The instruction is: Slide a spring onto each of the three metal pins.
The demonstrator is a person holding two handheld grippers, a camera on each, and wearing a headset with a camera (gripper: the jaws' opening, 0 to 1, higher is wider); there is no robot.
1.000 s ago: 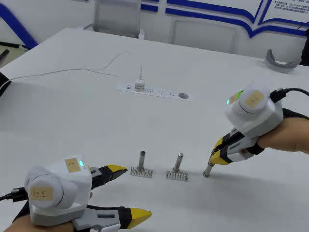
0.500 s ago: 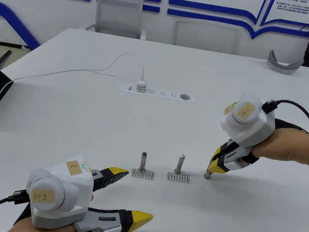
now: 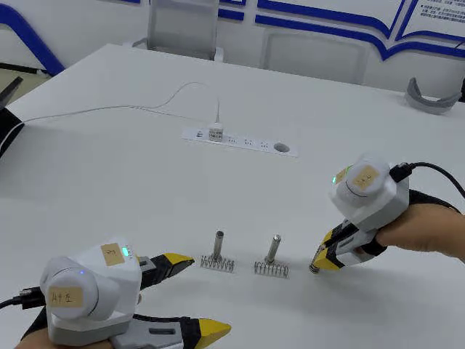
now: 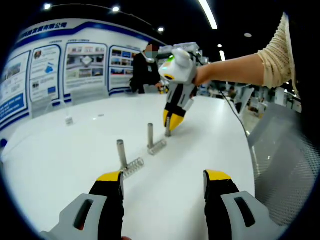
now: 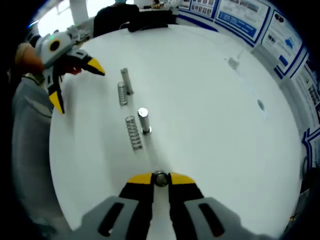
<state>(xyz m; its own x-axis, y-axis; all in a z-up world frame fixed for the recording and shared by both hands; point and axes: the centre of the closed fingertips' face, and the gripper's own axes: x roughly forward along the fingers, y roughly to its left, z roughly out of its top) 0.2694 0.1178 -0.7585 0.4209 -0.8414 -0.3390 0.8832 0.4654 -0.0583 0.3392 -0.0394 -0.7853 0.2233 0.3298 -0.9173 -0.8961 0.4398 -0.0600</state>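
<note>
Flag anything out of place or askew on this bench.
Nothing is damaged or spilled. One spring lies flat beside the left pin, another spring beside the middle pin, neither threaded on. The right tool is shut on the third pin.

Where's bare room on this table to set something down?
Free: the tabletop between the power strip and the pins. Crowded: the pins and springs, flanked by the left gripper and the right gripper, which clamps the third pin.
</note>
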